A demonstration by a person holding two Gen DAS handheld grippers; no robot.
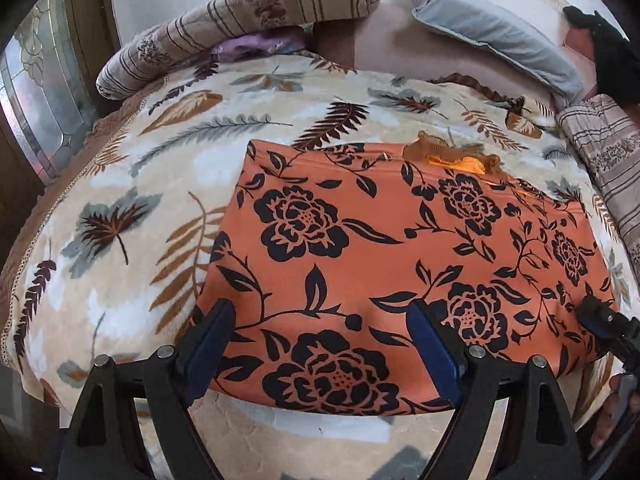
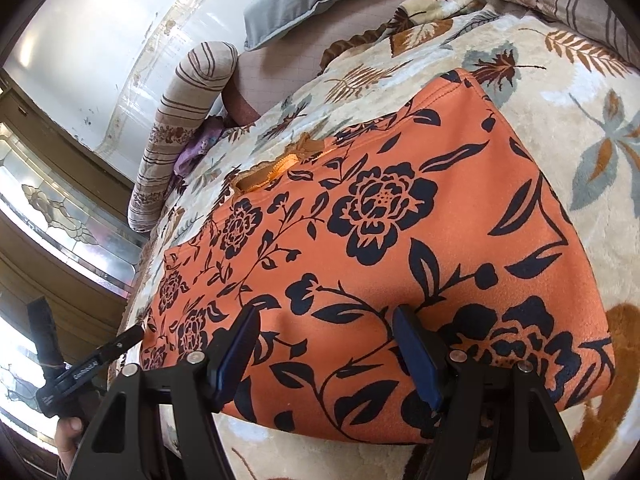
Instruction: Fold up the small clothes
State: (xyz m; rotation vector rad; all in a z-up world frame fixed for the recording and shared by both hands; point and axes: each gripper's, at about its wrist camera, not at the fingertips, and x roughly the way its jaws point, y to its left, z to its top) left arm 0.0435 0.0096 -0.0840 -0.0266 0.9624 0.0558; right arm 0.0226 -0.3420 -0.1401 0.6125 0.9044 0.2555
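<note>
Orange floral garment flat on the leaf-print blanket | your left gripper and right gripper spread wide, empty, over its near hem | soft, light, likely slippery: pinch the near corners.

A bed covered by a cream blanket printed with brown and grey leaves fills the area ahead of and beneath the tongs. At its far side, ahead of the tongs, lie a striped bolster, a grey pillow and, to the right, a striped folded cover, all set against a glossy white wall that reflects daylight. To the left of the tongs stands a brown wooden frame with patterned leaded glass panels, through which light enters.
</note>
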